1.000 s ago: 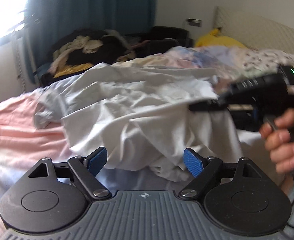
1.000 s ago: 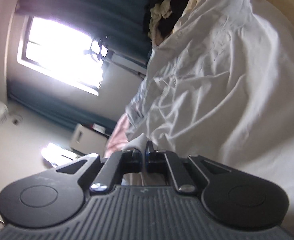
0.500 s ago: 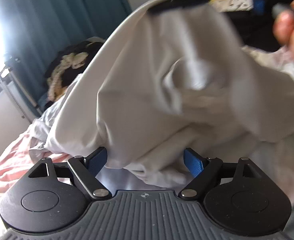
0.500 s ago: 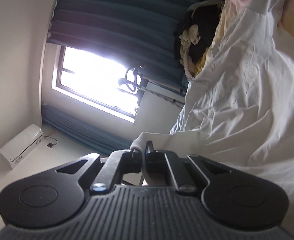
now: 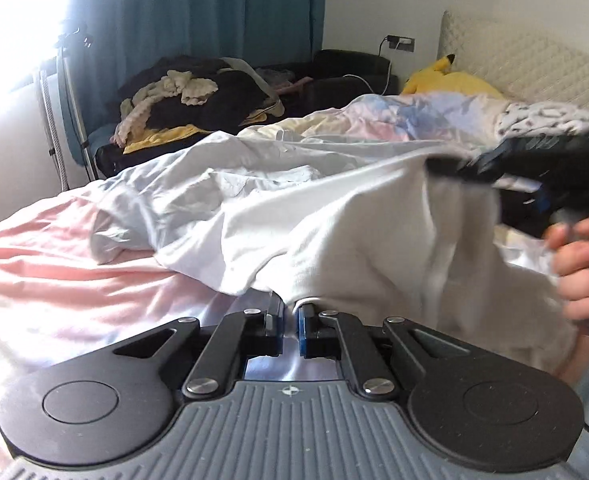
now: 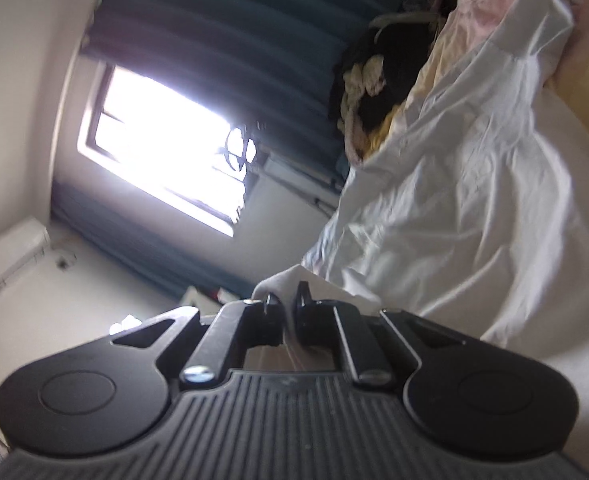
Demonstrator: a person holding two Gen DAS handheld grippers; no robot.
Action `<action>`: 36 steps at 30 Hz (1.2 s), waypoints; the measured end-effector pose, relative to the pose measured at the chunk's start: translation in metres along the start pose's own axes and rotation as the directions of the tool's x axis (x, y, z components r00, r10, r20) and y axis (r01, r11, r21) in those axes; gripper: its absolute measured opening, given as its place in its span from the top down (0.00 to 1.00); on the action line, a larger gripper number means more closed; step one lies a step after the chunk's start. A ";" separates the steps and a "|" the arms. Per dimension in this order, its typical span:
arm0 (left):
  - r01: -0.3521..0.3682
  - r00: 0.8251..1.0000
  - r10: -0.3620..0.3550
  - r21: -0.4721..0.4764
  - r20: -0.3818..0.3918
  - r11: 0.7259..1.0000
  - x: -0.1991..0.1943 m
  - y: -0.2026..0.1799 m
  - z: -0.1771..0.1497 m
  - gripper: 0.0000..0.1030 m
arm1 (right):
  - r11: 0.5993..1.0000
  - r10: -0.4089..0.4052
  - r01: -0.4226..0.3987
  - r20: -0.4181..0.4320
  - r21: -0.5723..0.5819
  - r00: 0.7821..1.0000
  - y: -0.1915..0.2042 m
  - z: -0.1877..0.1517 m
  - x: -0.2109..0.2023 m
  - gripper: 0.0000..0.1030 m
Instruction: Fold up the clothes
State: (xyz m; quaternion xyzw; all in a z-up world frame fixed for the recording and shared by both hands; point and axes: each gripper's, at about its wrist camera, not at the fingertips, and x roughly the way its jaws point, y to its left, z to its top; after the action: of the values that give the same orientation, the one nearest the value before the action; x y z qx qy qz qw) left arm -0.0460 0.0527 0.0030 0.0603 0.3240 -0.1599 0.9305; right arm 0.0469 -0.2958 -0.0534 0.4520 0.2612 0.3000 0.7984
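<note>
A white garment (image 5: 334,224) lies crumpled across the bed, partly lifted. My left gripper (image 5: 290,310) is shut on its near bottom edge, blue pads pinching a fold. In the left wrist view the right gripper (image 5: 446,168) is at the right, held by a hand (image 5: 582,264), and carries another edge of the garment above the bed. The right wrist view is rolled sideways: my right gripper (image 6: 288,304) is shut on a white fold, and the white garment (image 6: 474,200) spreads away to the right. A second pale shirt (image 5: 198,188) lies behind it.
The bed has a pink sheet (image 5: 54,256) on the left and a pastel duvet (image 5: 406,116) behind. A pile of dark and cream clothes (image 5: 198,100) sits beyond the bed by blue curtains (image 5: 198,8). A yellow plush toy (image 5: 450,80) rests by the headboard (image 5: 526,60).
My left gripper went from open to shut on the garment's near edge. The right gripper swung the cloth up high, then came back down to the right, still holding it.
</note>
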 end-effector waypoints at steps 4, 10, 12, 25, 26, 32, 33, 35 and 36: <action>0.024 0.998 -0.024 -0.005 -0.056 1.000 -0.038 0.009 -0.002 0.98 | 0.994 -0.068 0.060 -0.096 -0.087 0.993 0.007 -0.022 0.016 0.90; 0.001 0.995 -0.008 -0.073 -0.096 0.997 -0.063 0.023 -0.020 0.95 | 0.964 -0.192 0.141 -0.221 -0.227 0.956 0.018 -0.059 0.038 0.86; -0.023 0.994 0.014 -0.085 -0.104 0.996 -0.057 0.021 -0.020 0.89 | 0.948 -0.235 0.162 -0.257 -0.276 0.937 0.021 -0.071 0.046 0.81; 0.039 0.936 -0.080 -0.124 -0.343 0.992 0.031 0.021 -0.017 0.35 | 0.842 -0.457 0.410 -0.058 -0.350 0.888 0.021 -0.007 -0.046 0.40; 0.041 0.924 -0.085 -0.124 -0.372 0.991 0.040 0.023 -0.016 0.36 | 0.805 -0.512 0.452 -0.065 -0.384 0.857 0.017 0.003 -0.055 0.40; 0.074 0.857 -0.136 -0.142 -0.497 0.987 0.077 0.025 -0.019 0.36 | 0.722 -0.655 0.395 -0.377 -0.569 0.655 -0.019 0.012 -0.077 0.43; 0.075 0.851 -0.143 -0.151 -0.506 0.986 0.082 0.026 -0.020 0.37 | 0.705 -0.674 0.376 -0.402 -0.602 0.620 -0.023 0.004 -0.075 0.44; 0.076 0.845 -0.149 -0.160 -0.514 0.984 0.087 0.027 -0.020 0.48 | 0.680 -0.698 0.349 -0.423 -0.645 0.578 -0.028 -0.010 -0.065 0.46; 0.075 0.845 -0.149 -0.162 -0.514 0.984 0.089 0.028 -0.020 0.58 | 0.671 -0.707 0.342 -0.430 -0.658 0.561 -0.030 -0.015 -0.059 0.47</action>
State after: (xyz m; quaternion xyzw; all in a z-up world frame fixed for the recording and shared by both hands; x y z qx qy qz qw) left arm 0.0172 0.0602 -0.0679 0.0191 0.5783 -0.1693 0.7978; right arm 0.0036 -0.3413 -0.0781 -0.0129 0.5627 0.2318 0.7934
